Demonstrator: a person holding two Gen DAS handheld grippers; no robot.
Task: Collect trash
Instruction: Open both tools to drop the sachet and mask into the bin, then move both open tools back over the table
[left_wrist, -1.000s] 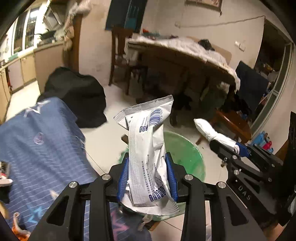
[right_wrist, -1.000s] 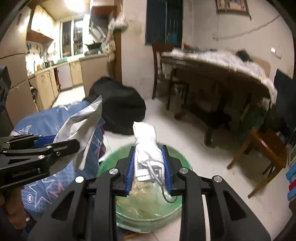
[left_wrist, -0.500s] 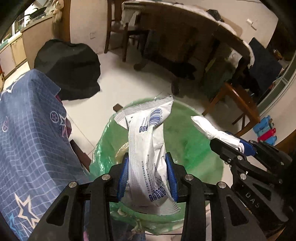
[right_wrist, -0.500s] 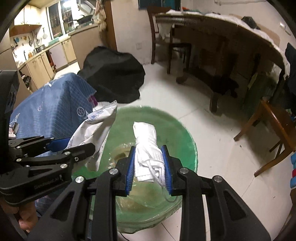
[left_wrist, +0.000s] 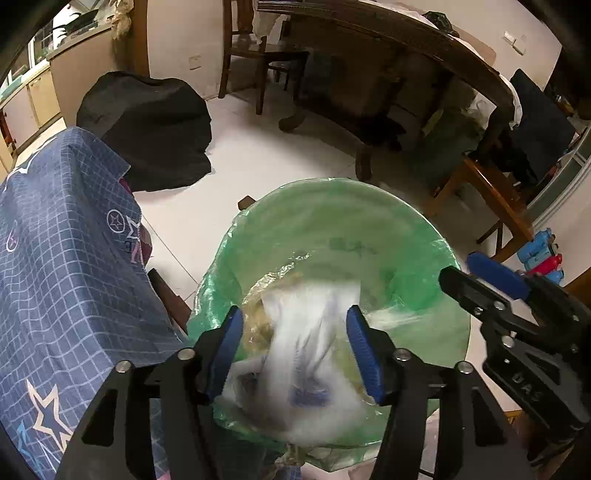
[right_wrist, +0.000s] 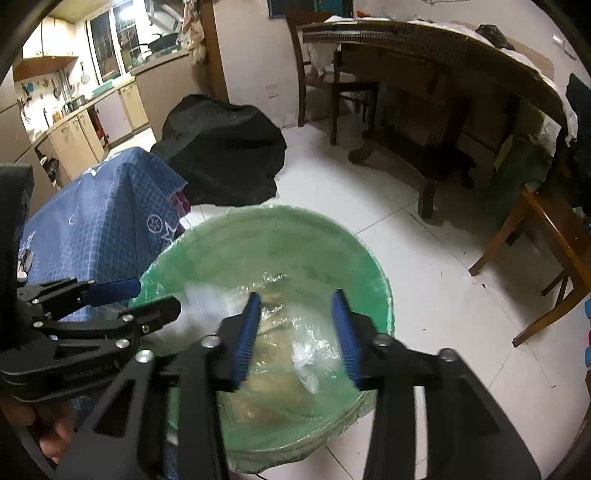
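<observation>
the white tiled floor is carrying everything here. a bin lined with a green bag is sitting on it in the middle. at ten o'clock from the bin a black heap is lying on the tiles, and at nine o'clock a blue checked cloth with stars is draping over something beside the bin. at one o'clock a long wooden table is standing, with chairs at it, and at three o'clock a wooden stool.
</observation>
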